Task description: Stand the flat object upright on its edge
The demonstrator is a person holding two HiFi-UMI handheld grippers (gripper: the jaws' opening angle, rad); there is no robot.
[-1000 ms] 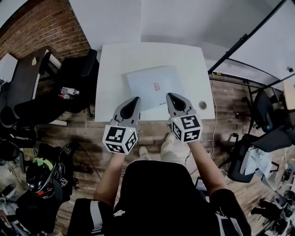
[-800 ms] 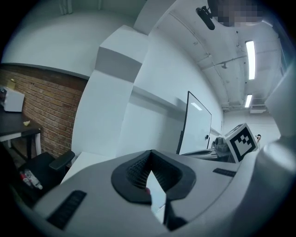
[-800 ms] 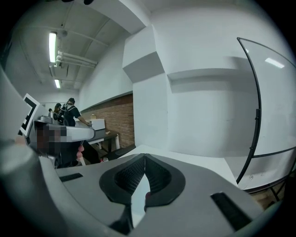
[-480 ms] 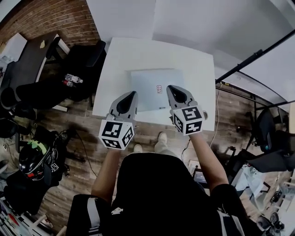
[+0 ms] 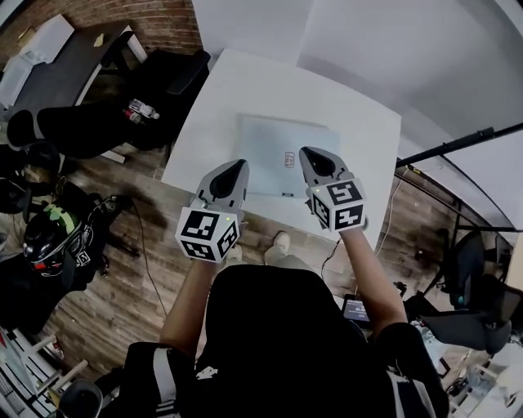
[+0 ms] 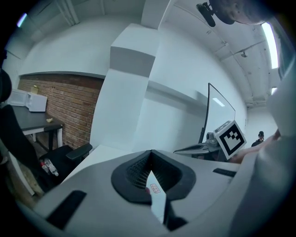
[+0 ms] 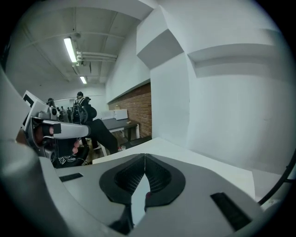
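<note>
**Item 1 – flat object** [image 5: 274, 143]: pale blue-grey panel w/ small red-and-white label [image 5: 289, 159]. Laid flat on white desk [image 5: 221, 94], towards the near half. No edge is raised.

**Item 2 – left gripper** [image 5: 239, 166]: held above the near-left part of the panel, pointing away from the person. In the left gripper view [image 6: 151, 155] the jaws are seen brought together, tips meeting, nothing gripped. Panel and label are glimpsed through the gap below the tips. Contact w/ panel can't be told.

**Item 3 – right gripper** [image 5: 307, 153]: held above the near-right part of the panel, approx. level w/ the left one, the two well apart. In the right gripper view [image 7: 144, 158] the jaws are seen closed tip to tip, nothing between them. A pale strip of the panel is seen beneath.

**Item 4 – surroundings**: white wall behind desk; brick wall [image 5: 167, 20] at upper left; black chair [image 5: 176, 77] beside desk's left edge; dark side table [image 5: 69, 73]; helmet [image 5: 51, 238] on wood floor [image 5: 122, 302].
</note>
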